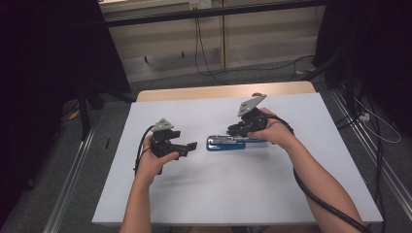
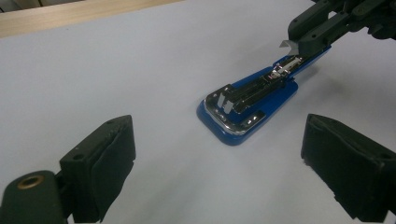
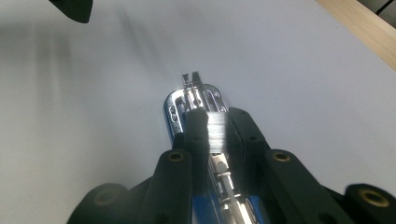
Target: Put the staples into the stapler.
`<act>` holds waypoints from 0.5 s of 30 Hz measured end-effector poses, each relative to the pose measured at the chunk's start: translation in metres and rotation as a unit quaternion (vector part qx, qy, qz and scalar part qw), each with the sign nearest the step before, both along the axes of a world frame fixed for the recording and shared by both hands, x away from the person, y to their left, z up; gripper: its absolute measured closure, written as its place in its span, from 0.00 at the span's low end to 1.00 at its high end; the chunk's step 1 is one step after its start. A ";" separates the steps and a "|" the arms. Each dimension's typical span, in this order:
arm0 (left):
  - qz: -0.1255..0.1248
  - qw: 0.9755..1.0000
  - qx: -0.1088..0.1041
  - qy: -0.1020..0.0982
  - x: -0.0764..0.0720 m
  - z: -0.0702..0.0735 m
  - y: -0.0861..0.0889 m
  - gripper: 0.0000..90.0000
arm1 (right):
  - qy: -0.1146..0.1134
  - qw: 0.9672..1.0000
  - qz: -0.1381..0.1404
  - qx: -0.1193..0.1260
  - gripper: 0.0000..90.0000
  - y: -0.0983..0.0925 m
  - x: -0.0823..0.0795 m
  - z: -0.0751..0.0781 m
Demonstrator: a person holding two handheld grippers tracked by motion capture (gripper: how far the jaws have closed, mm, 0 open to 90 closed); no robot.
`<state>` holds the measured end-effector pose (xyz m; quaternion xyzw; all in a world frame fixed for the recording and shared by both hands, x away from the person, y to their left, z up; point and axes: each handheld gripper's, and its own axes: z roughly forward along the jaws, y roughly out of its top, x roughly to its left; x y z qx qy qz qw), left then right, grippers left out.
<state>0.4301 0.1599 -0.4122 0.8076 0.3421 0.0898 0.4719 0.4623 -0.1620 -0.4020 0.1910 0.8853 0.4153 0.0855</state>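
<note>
1. Right gripper [image 1: 239, 130]: held in the person's right hand [image 1: 273, 130], tilted down over the rear part of the stapler. Its jaws stand close together and pinch a small silvery strip of staples [image 3: 215, 131] just above the open magazine.
2. Stapler [image 1: 224, 142]: blue base with chrome metalwork, lying flat directly beneath the right gripper, its top swung open so the staple channel [image 3: 225, 179] is exposed. In the high view, its long axis runs level across the table, from under the right gripper toward the left gripper. The rounded chrome front end [image 2: 227, 119] points away from the right gripper and toward the left one.
3. Left gripper [image 1: 189, 145]: held in the left hand [image 1: 154, 162], beside the stapler's front end but apart from it. Its jaws are spread wide with nothing between them, facing the stapler.
4. Table [image 1: 218, 189]: white sheet under both grippers, with a wooden edge [image 1: 223, 91] on the far side.
</note>
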 end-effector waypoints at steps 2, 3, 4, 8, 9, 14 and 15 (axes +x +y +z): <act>0.000 1.000 0.000 0.001 0.000 0.000 0.000 0.11 | 0.001 1.000 0.005 -0.001 0.89 0.003 0.000 -0.002; 0.000 1.000 0.001 0.001 0.000 0.000 0.000 0.11 | 0.002 1.000 0.006 -0.003 0.89 0.004 0.001 -0.002; 0.000 1.000 0.001 0.001 0.000 -0.001 0.000 0.11 | 0.003 1.000 0.008 -0.004 0.89 0.005 0.001 -0.003; 0.000 1.000 0.001 0.001 0.000 0.000 0.000 0.11 | 0.003 1.000 0.018 -0.006 0.89 0.010 0.003 -0.006; -0.001 1.000 0.001 0.001 0.000 0.000 0.000 0.11 | 0.003 1.000 0.021 -0.007 0.89 0.011 0.004 -0.007; 0.000 1.000 0.001 0.002 0.001 -0.001 0.001 0.11 | 0.006 1.000 0.025 -0.008 0.89 0.015 0.007 -0.009; 0.001 1.000 0.001 0.002 0.001 0.000 0.001 0.11 | 0.007 1.000 0.026 -0.008 0.89 0.016 0.008 -0.010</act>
